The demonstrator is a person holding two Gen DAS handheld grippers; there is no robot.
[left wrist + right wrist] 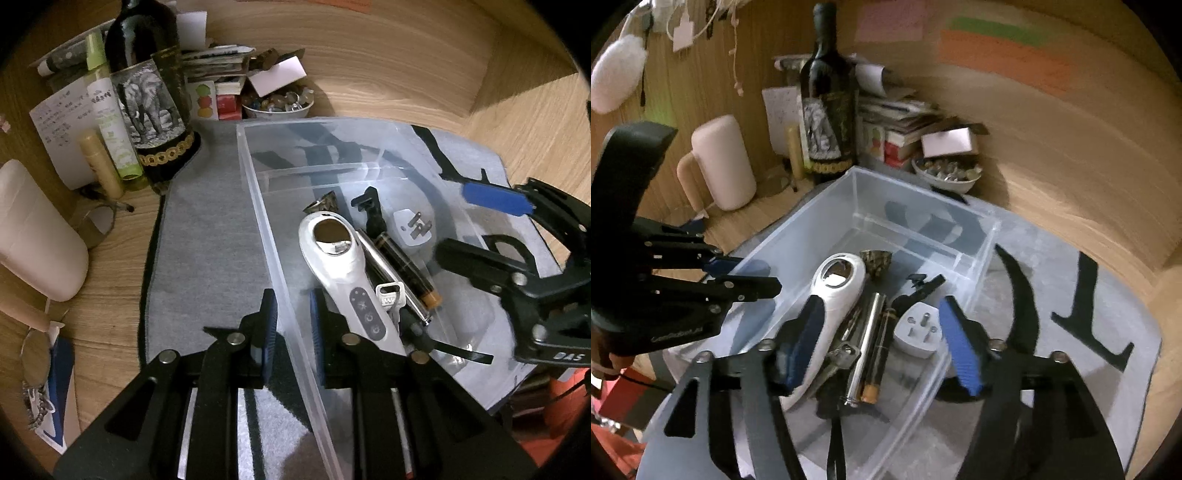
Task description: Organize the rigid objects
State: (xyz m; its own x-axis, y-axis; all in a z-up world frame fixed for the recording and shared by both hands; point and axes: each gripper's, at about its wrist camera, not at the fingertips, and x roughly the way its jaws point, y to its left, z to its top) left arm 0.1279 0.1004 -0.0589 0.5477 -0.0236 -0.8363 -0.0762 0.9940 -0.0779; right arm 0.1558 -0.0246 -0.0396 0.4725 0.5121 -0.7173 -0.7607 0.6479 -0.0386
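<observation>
Left tongs (pixel 293 325): blue ribbed pads straddle the near wall of the box, one pad outside, one inside; whether they actually pinch the plastic, I cannot tell.
Right tongs (pixel 886 347): spread wide and holding nothing, hovering over the box's contents; in the left view they enter from 3 o'clock.
Box (pixel 258 206): clear, thin-walled rectangular plastic, with a see-through divider crossing it toward 12 o'clock; it sits on the cloth.
Massager (pixel 338 258): glossy white, long and curved, an oval opening in its head and a grey button panel on the handle; lying inside the box, at its centre in the left view.
Metal tube (pixel 866 350): shiny, cylindrical, lying just beside the massager.
Dark tube (pixel 406 269): slim, dark, amber-capped at one end, alongside the metal one.
Plug adapter (pixel 918 328): white, rounded, metal prongs up, at 3 o'clock of the tubes.
Keys (pixel 389 295): silvery, flat, wedged by the massager's handle.
Cloth (pixel 207 258): grey, felt-like, dark edging, black cut-out shapes.
Surface (pixel 388 66): pale wood grain.
Bottle (pixel 147 85): dark glass, elephant label, gold coin band, upright at 11 o'clock.
Bowl (pixel 277 105): white, round, full of small shiny bits.
</observation>
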